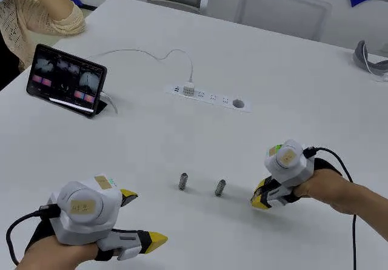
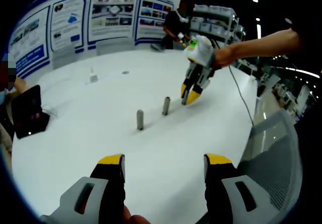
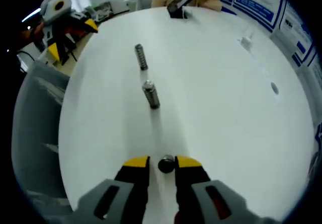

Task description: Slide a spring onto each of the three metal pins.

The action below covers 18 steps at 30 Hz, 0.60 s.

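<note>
A metal pin [image 3: 166, 164] is pinched on the bench [image 3: 226, 108] by the right gripper [image 3: 162, 162]; the left gripper [image 2: 164, 159] is held with fingers spread.

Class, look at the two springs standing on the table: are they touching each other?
Apart. The head view shows bare table between the left spring and the right spring; the left gripper view shows the same gap.
</note>
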### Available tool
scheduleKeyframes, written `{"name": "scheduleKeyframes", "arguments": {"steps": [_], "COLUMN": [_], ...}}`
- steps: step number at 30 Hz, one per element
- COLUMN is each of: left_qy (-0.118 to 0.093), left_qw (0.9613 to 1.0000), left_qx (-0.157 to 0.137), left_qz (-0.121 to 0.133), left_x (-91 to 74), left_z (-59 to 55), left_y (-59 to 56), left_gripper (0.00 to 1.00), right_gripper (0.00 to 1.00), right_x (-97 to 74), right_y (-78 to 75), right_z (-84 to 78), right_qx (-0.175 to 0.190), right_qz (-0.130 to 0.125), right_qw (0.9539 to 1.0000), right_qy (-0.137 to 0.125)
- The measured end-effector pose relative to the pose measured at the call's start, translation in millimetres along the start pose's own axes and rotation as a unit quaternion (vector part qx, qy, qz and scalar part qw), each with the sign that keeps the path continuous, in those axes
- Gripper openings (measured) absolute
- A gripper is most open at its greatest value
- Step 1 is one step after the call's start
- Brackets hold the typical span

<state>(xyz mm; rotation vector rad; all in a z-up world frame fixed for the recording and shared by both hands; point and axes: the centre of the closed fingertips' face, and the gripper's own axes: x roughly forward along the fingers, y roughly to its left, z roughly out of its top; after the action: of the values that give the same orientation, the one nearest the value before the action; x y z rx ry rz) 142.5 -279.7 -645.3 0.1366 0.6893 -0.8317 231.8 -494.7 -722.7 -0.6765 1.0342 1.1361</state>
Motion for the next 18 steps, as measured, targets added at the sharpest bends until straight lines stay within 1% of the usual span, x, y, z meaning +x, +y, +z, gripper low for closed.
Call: {"name": "scheduleKeyframes", "arguments": {"steps": [3,4,7,12,14,16,18], "left_qy": [-0.002,-0.002,-0.005,-0.009,-0.010,-0.010,-0.012], "left_qw": [1.0000,1.0000,1.0000,0.9999,0.9999,0.9999,0.9999], "left_qx": [0.003,0.003,0.003,0.006,0.009,0.011,0.011], "left_qz": [0.002,0.002,0.002,0.002,0.003,0.003,0.003], "left_x": [-0.3,-0.5,-0.8,-1.1,-1.4,-2.0,-2.3], "left_z": [1.8,2.5,4.7,8.6,9.8,11.2,12.5], "left_y": [2.1,2.4,4.1,5.8,6.2,6.5,7.2], "left_gripper": [0.65,0.65,0.65,0.65,0.65,0.66,0.67], "right_gripper": [0.25,0.27,0.31,0.41,0.42,0.43,0.45], "right_x": [-2.5,-3.3,-7.2,-13.9,-16.1,-18.5,-20.6], "right_y": [0.2,-0.1,-1.1,-2.5,-1.6,-1.6,0.0], "right_z": [-2.1,-2.7,-4.8,-4.5,-4.6,-4.6,-5.0], "right_qx": [-0.002,-0.002,0.006,0.030,0.035,0.047,0.062], "right_qz": [-0.006,-0.008,-0.014,-0.028,-0.032,-0.040,-0.040], "right_qw": [1.0000,1.0000,0.9999,0.9988,0.9984,0.9972,0.9957], "right_qy": [-0.002,-0.003,-0.008,-0.025,-0.032,-0.044,-0.056]}}
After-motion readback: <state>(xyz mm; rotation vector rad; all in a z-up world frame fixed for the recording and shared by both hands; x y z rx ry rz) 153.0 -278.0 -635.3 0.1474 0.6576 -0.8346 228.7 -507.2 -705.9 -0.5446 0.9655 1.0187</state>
